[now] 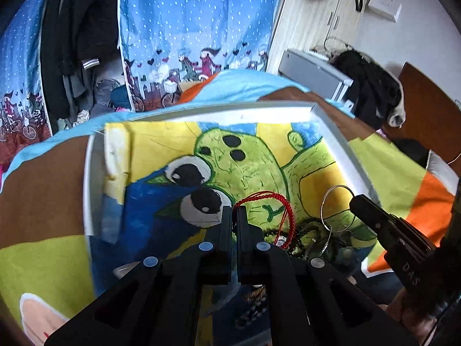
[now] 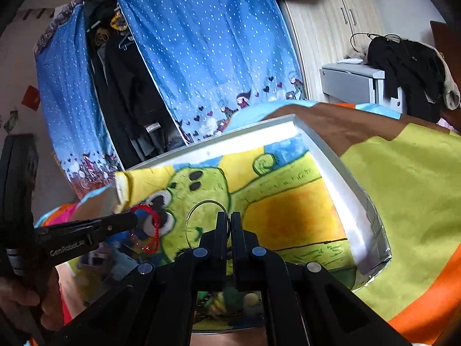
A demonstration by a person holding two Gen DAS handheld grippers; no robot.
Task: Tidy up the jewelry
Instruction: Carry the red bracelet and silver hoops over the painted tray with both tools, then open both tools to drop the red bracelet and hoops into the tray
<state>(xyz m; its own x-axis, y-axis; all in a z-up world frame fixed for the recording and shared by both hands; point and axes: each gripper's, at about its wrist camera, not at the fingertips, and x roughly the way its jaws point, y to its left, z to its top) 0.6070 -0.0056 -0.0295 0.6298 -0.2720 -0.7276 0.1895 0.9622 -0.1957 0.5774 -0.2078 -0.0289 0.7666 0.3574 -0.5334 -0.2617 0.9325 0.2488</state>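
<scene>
A white tray (image 1: 201, 112) lined with a cartoon painting lies on a bed. My left gripper (image 1: 234, 209) is shut on a red braided cord bracelet (image 1: 283, 200), whose loop hangs just right of the fingertips. My right gripper (image 2: 229, 216) is shut on a thin silver hoop (image 2: 186, 225) above the tray (image 2: 345, 190). Each view shows the other tool: the right gripper (image 1: 355, 201) with the hoop (image 1: 324, 201), and the left gripper (image 2: 134, 219) with the bracelet (image 2: 154, 216). Below and between them a tangle of dark beads and other jewelry (image 1: 308, 230) rests in the tray's near corner.
The bed carries a brown, green and orange cover (image 1: 43, 196). Behind it hangs a blue dotted curtain (image 1: 196, 28) with dark clothes (image 1: 72, 43) beside it. A grey cabinet (image 2: 354, 80) with a black garment stands at the right. A hand (image 2: 17, 294) holds the left tool.
</scene>
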